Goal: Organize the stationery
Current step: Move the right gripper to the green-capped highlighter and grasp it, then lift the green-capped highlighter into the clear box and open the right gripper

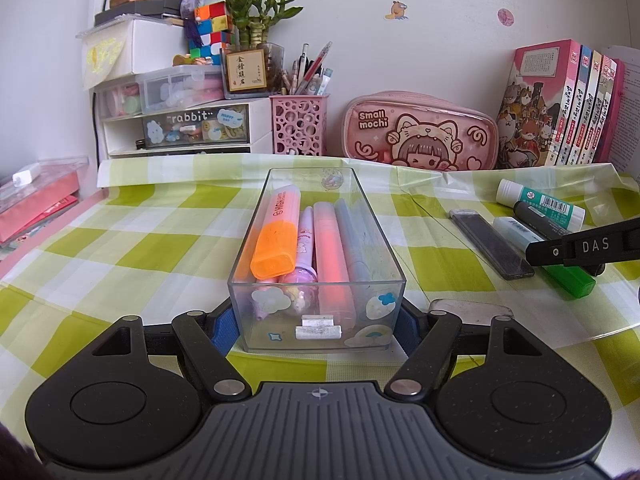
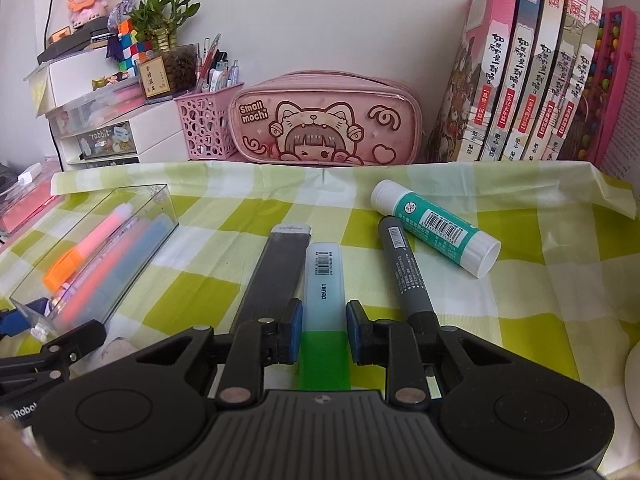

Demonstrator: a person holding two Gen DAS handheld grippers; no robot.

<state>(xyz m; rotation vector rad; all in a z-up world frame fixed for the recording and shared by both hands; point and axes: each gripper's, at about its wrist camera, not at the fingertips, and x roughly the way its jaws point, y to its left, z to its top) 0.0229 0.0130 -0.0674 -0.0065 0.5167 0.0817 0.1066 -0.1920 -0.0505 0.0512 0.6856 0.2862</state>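
Note:
A clear plastic box (image 1: pixel 384 240) stands on the checked cloth and holds an orange highlighter (image 1: pixel 276 236) and several pastel pens. My left gripper (image 1: pixel 316 328) is shut on the box's near end, one blue pad on each side. In the right wrist view the box (image 2: pixel 160 204) is at the left. My right gripper (image 2: pixel 323 330) is open, its pads on either side of a pale blue highlighter with a green cap (image 2: pixel 324 300) lying on the cloth, a small gap on each side. A black lead case (image 2: pixel 276 276), a grey marker (image 2: pixel 404 268) and a glue stick (image 2: pixel 436 228) lie beside it.
A pink pencil case (image 2: pixel 324 120), a pink pen holder (image 2: pixel 204 128), drawers (image 1: pixel 180 124) and books (image 2: pixel 532 68) line the back wall. A pink box (image 1: pixel 36 200) lies at the left edge. A white plate rim (image 2: pixel 632 380) shows at the right.

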